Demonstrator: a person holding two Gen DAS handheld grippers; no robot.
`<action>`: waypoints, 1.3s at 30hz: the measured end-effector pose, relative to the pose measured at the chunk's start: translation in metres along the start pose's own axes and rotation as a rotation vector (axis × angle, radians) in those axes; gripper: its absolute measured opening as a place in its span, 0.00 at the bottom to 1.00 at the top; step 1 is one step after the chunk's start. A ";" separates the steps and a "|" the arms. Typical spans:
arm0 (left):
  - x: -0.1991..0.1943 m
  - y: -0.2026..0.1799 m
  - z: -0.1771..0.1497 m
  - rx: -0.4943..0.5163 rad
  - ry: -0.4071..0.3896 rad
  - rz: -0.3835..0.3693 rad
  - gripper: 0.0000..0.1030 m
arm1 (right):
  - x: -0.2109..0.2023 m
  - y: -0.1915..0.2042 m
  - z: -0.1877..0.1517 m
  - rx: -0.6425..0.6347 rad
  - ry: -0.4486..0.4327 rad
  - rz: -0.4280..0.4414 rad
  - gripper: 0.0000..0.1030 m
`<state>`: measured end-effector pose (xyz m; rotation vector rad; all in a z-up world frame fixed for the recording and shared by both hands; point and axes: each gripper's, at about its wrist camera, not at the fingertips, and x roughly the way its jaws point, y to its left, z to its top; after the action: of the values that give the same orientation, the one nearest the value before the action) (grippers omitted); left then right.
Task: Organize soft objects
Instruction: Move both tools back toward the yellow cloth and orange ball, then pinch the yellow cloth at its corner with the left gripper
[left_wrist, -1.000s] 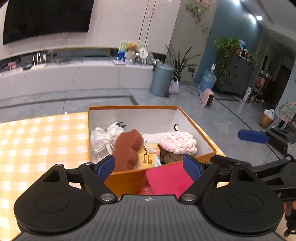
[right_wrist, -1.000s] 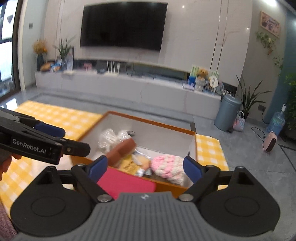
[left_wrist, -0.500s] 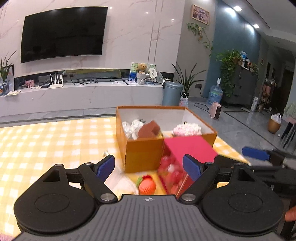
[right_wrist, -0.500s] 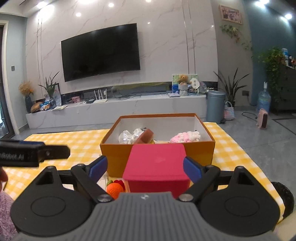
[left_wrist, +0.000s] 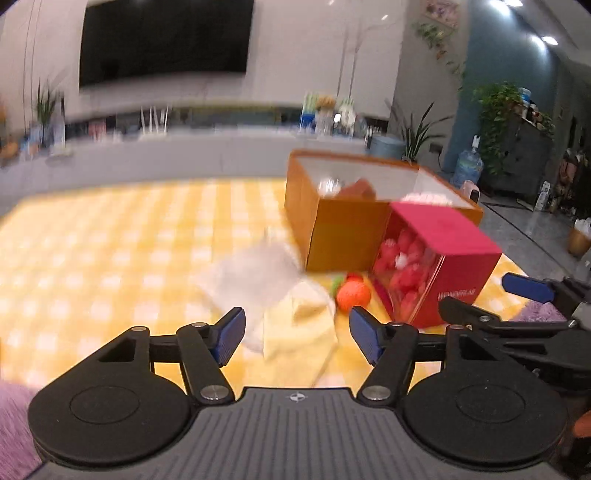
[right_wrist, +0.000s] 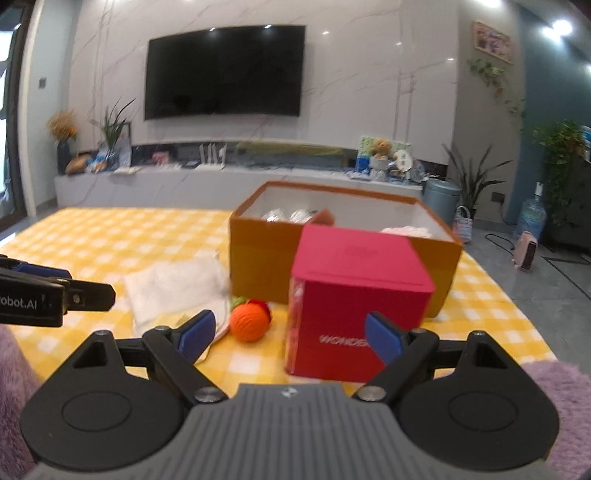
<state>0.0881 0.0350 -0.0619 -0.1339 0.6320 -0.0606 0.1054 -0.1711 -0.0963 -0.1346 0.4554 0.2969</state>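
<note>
An orange box (right_wrist: 258, 254) (left_wrist: 343, 232) stands on the yellow checked cloth (right_wrist: 110, 236) and holds a brown soft piece, clear bags and a pink knitted thing. A red box (right_wrist: 354, 295) (left_wrist: 443, 251) stands against its front. An orange knitted ball (right_wrist: 248, 322) (left_wrist: 352, 295) and white and pale yellow cloths (right_wrist: 177, 288) (left_wrist: 258, 277) lie on the cloth in front. My left gripper (left_wrist: 297, 338) is open and empty above the cloths. My right gripper (right_wrist: 290, 334) is open and empty near the ball and red box.
A low white TV cabinet (right_wrist: 184, 181) with a wall TV (right_wrist: 225, 70) runs behind the table. A grey bin (right_wrist: 441, 199), plants and a water bottle stand on the floor at right. Purple fluffy sleeves (right_wrist: 569, 413) show at the edges.
Both grippers have pulled back from the orange box and dropped lower. The left view has swung left, so the cloths and ball now lie between its fingers.
</note>
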 end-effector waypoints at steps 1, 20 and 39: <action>0.001 0.005 -0.001 -0.031 0.005 -0.018 0.72 | 0.003 0.001 -0.001 -0.007 0.011 0.008 0.84; 0.038 0.031 -0.005 -0.078 0.082 -0.045 0.57 | 0.069 0.038 -0.002 -0.083 0.105 0.092 0.52; 0.097 0.000 -0.016 0.126 0.367 0.008 0.82 | 0.100 0.025 -0.012 0.049 0.204 0.121 0.22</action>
<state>0.1566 0.0236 -0.1317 0.0034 0.9922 -0.1191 0.1778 -0.1249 -0.1537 -0.0897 0.6740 0.3922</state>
